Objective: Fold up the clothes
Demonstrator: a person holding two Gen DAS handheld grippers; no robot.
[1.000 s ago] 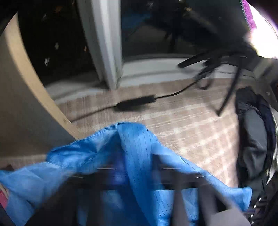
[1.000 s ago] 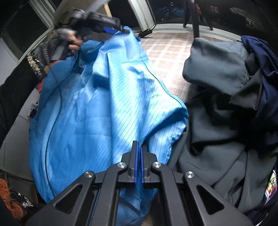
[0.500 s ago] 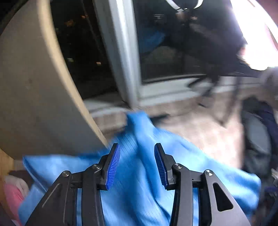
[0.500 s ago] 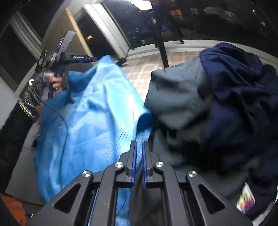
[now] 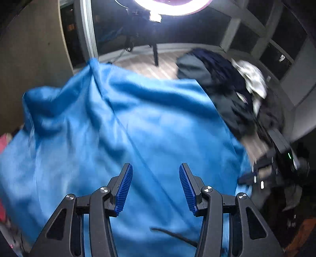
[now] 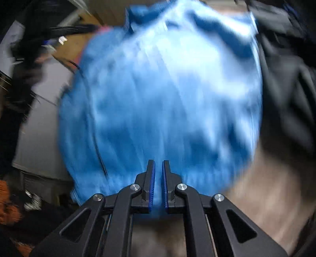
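A bright blue garment (image 5: 138,118) lies spread out and rumpled, filling the middle of both views (image 6: 167,89). My left gripper (image 5: 155,165) hovers above it with its jaws opening; nothing is between the pads, and the cloth lies well below them. My right gripper (image 6: 158,162) is shut down to a narrow slit, and the garment's near edge runs in between its pads. The right wrist view is heavily blurred. In the left wrist view the right gripper (image 5: 246,178) sits at the cloth's right edge. The left gripper (image 6: 39,45) shows as a dark smear at upper left.
A heap of dark grey and navy clothes (image 5: 227,93) with a white piece (image 5: 252,81) lies right of the blue garment (image 6: 286,89). A ring light (image 5: 171,8) on a stand (image 5: 155,53) is behind, and a wooden panel (image 5: 29,59) is left. A dark cable (image 5: 173,236) crosses the cloth.
My left gripper let go of the blue garment's corner, opened, and swung back over the cloth. My right gripper moved fast, still at the garment's edge; the cloth now lies flatter.
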